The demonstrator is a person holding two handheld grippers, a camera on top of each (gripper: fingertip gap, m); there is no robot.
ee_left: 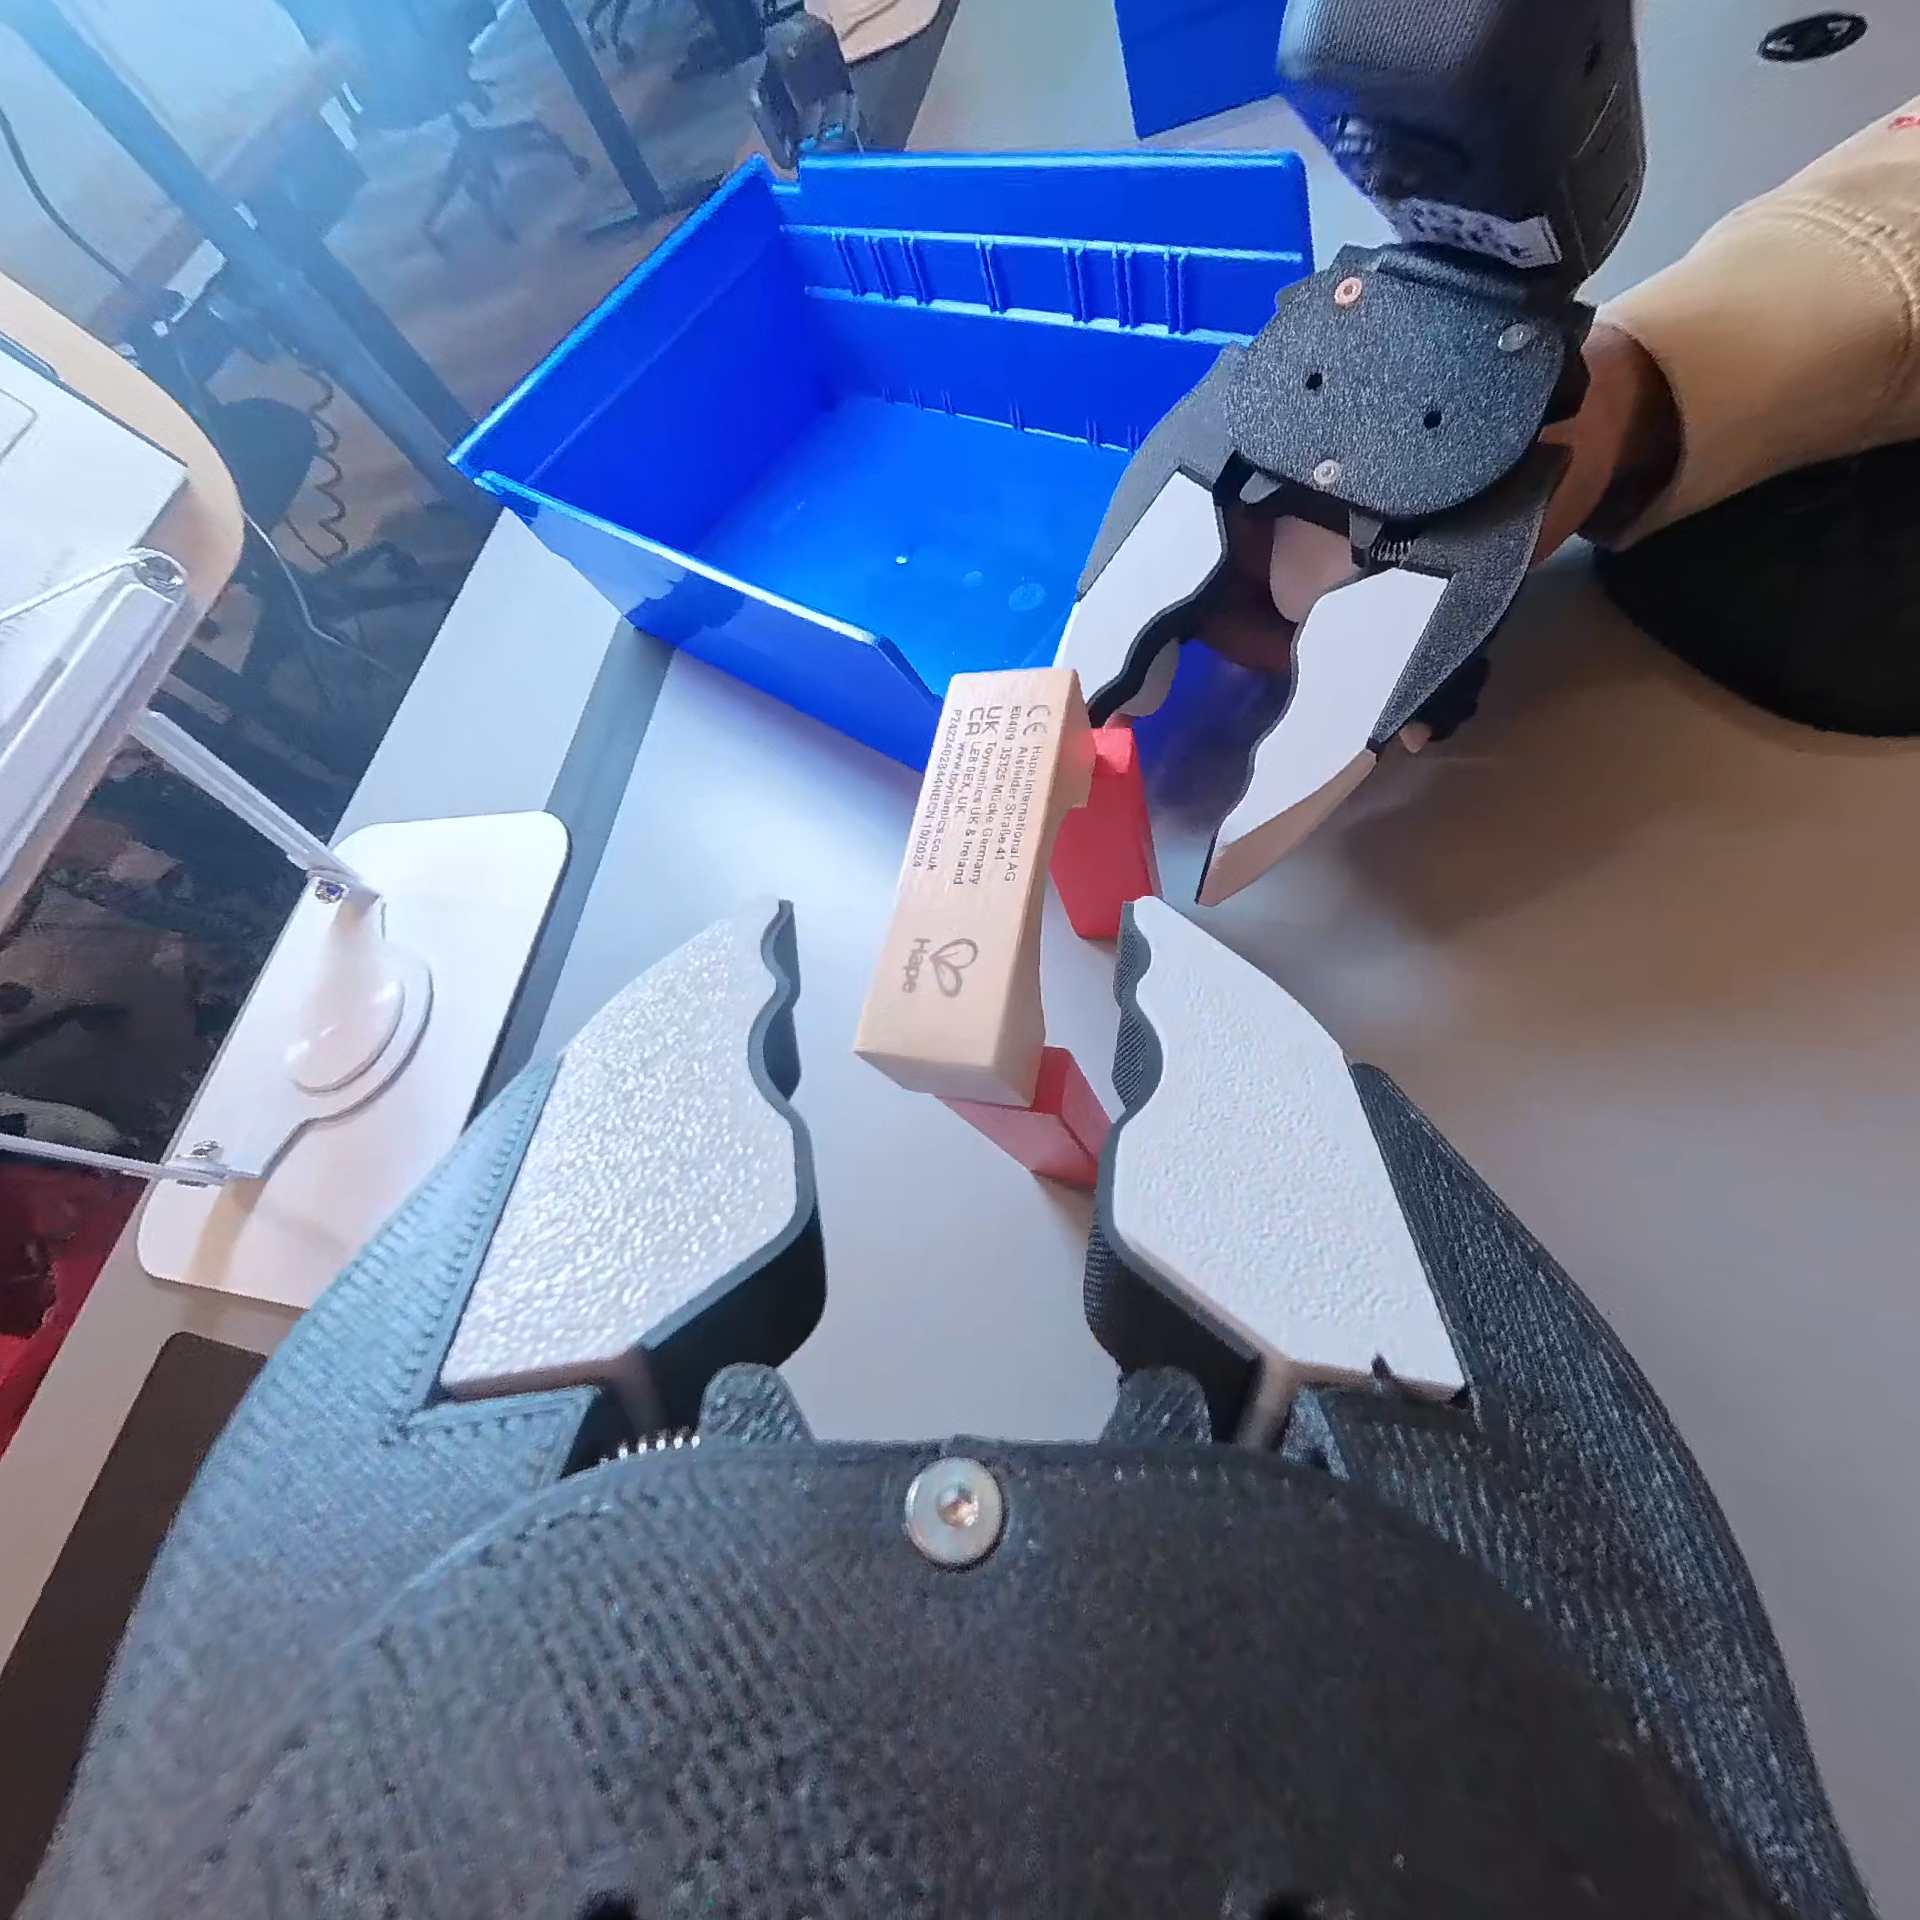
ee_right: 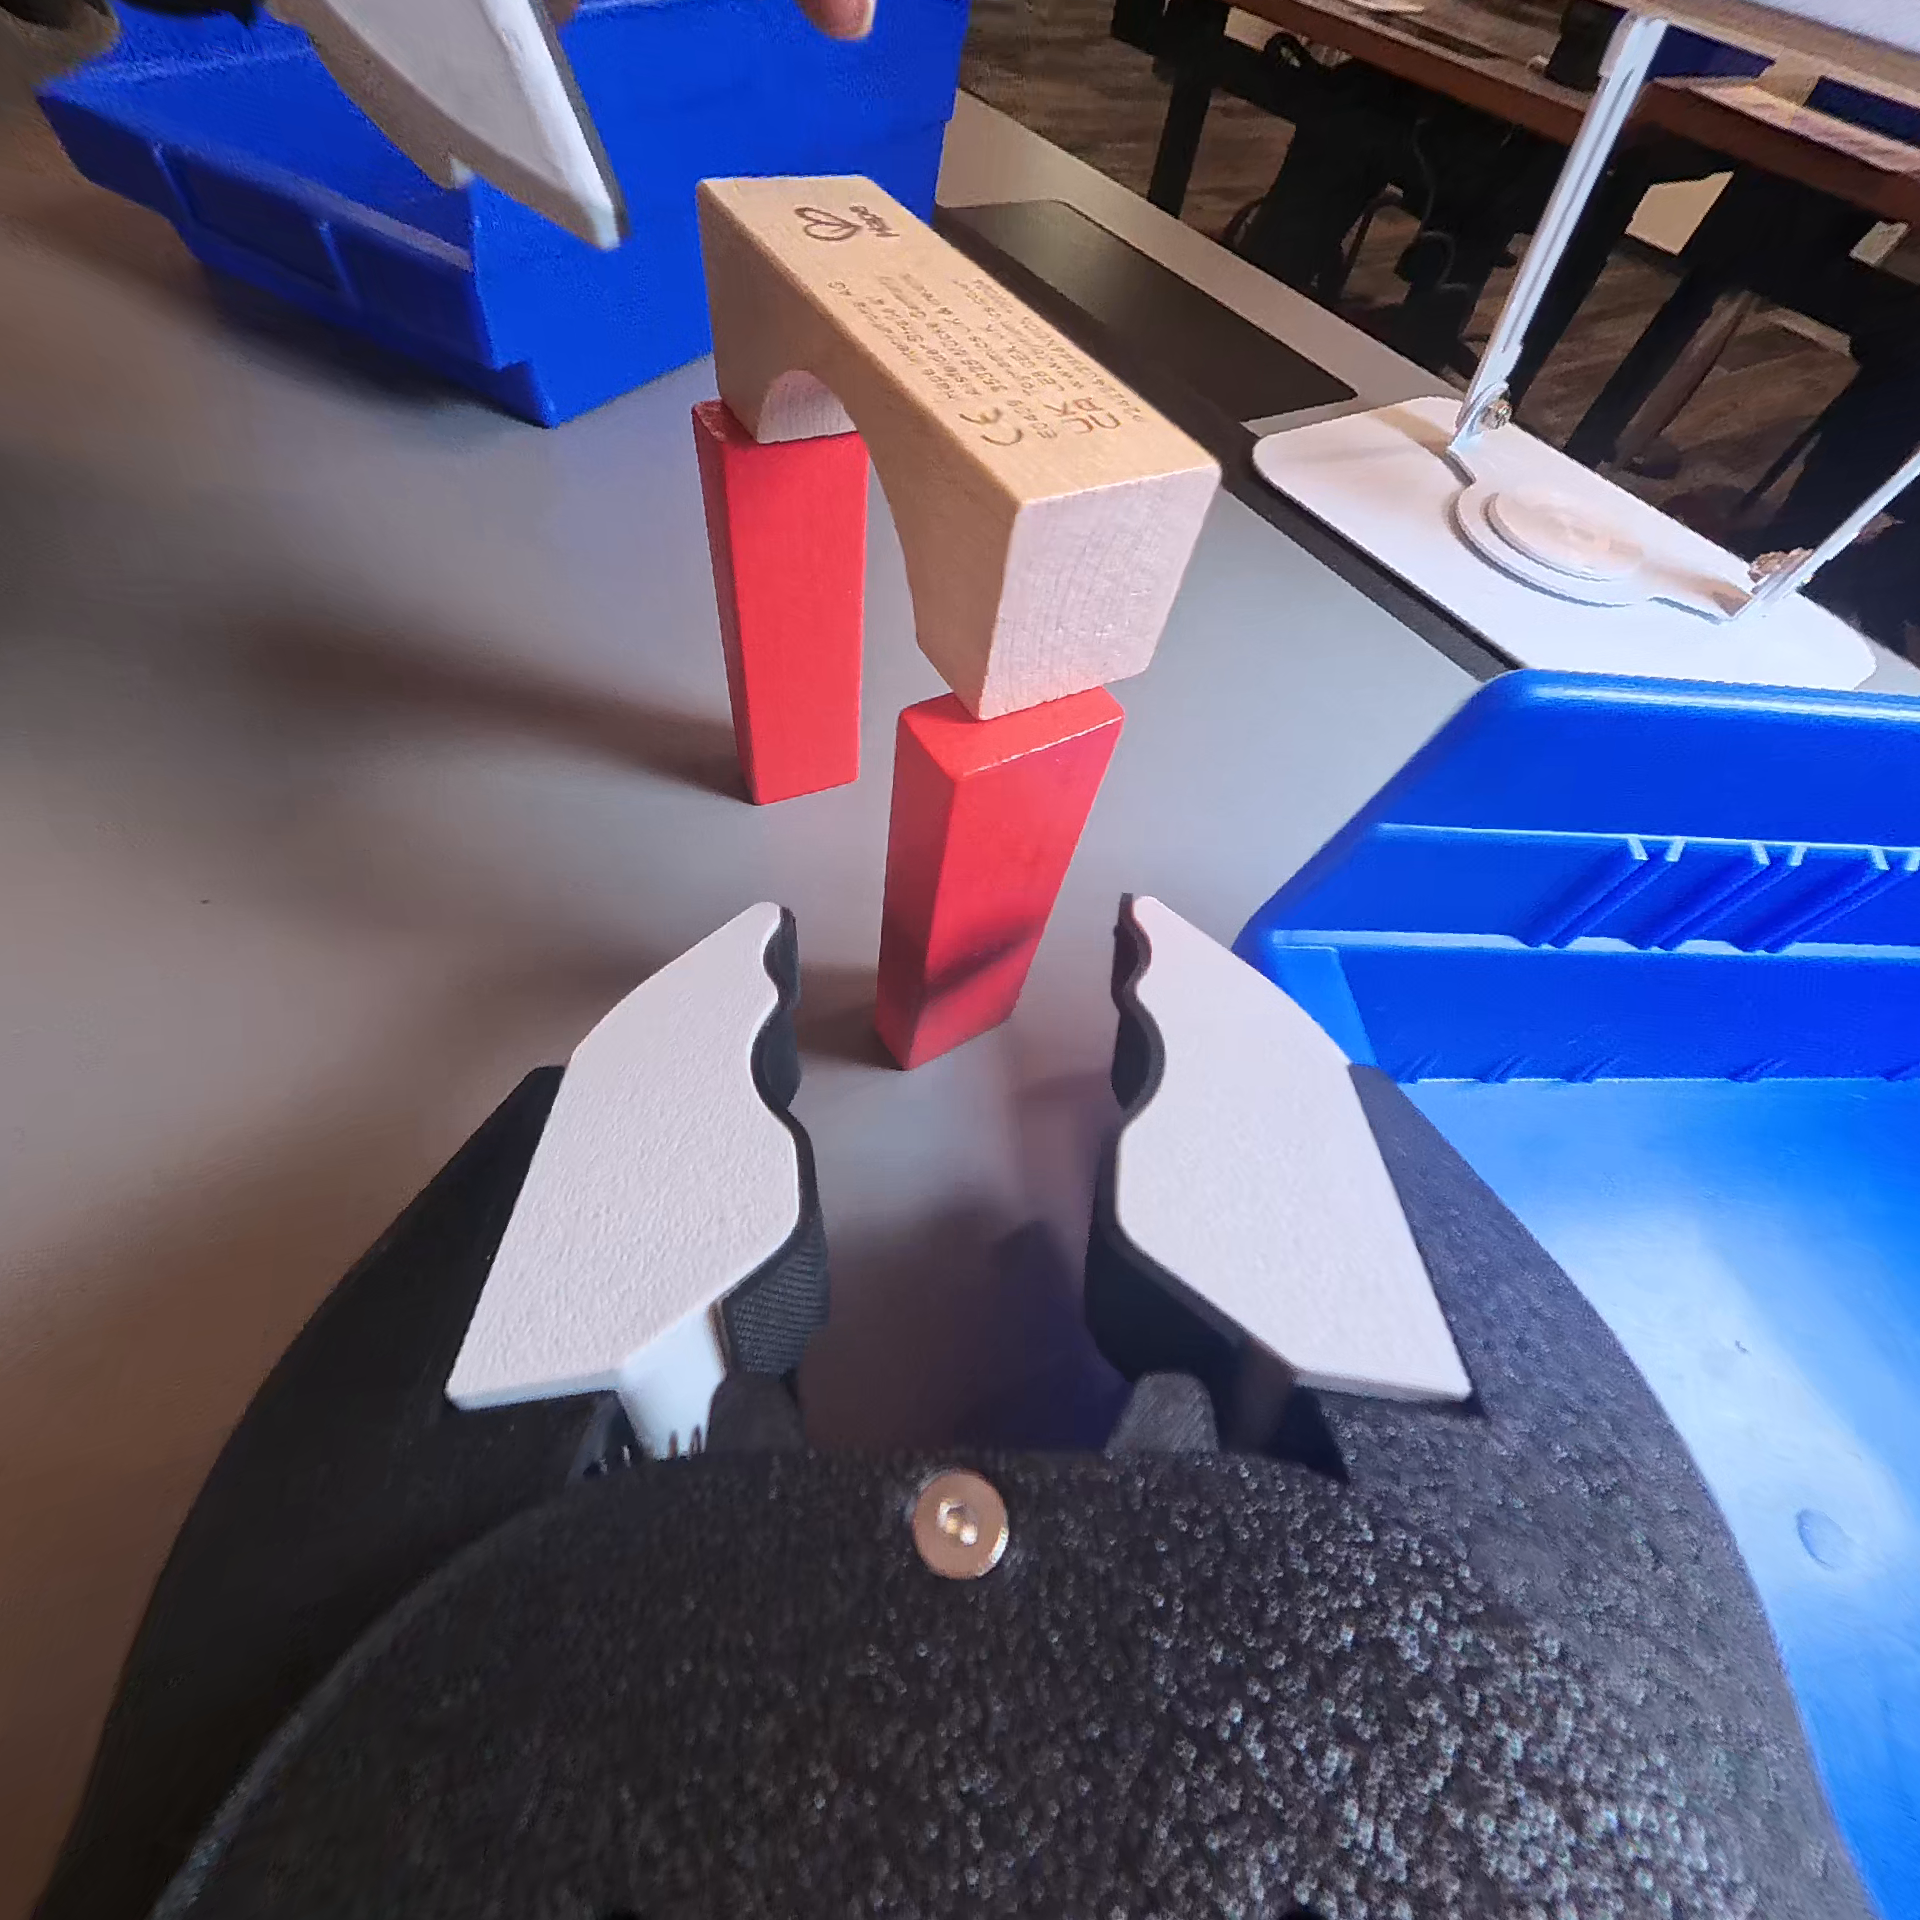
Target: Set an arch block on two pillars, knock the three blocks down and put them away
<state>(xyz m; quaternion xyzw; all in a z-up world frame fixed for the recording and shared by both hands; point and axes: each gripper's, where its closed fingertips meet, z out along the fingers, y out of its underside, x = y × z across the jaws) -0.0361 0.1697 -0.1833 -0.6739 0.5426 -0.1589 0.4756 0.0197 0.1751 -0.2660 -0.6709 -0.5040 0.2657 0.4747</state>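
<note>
A natural wood arch block (ee_left: 966,883) rests on two upright red pillars, a near one (ee_left: 1049,1127) and a far one (ee_left: 1107,831). My left gripper (ee_left: 956,935) is open and empty, its jaws either side of the near end of the arch, not touching. My right gripper (ee_left: 1174,795) is open and empty just beyond the far pillar. In the right wrist view, the right gripper (ee_right: 956,925) stands open in front of the nearer pillar (ee_right: 977,862), with the arch (ee_right: 935,416) and the other pillar (ee_right: 790,592) behind. One left finger (ee_right: 499,114) shows at top left.
An empty blue bin (ee_left: 727,416) stands just behind the blocks, to the right in the right wrist view (ee_right: 1610,935). A second blue bin (ee_right: 312,260) is at top left. A white stand base (ee_left: 343,1039) sits near the table's left edge. A tan sleeve (ee_left: 1766,312) holds the right gripper. The gap from one gripper's tips to the other's is roughly 11 cm.
</note>
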